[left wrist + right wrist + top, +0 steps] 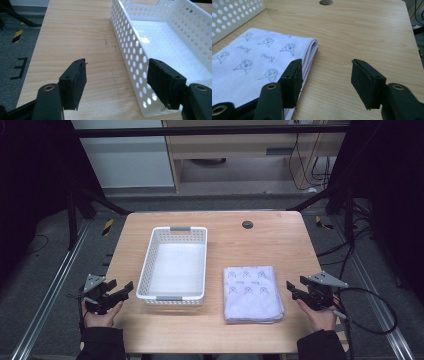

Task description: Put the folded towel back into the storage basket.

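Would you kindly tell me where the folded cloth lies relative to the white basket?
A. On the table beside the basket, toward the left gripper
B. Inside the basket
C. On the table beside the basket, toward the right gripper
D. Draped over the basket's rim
C: the cloth lies flat on the table, apart from the empty basket, on the side of the right gripper.

- The basket (pixel 174 264) stands on the table (pixel 280 240), left of the table's middle.
- The folded towel (pixel 251 293) lies flat on the table to the right of the basket, apart from it and nearer the person's edge.
- A round hole cover (pixel 247 224) sits in the table behind the basket's far right corner.
- The left gripper (pixel 120 295) is just left of the basket's near left corner.
- The right gripper (pixel 295 289) is well right of the basket, beside the towel's right edge.
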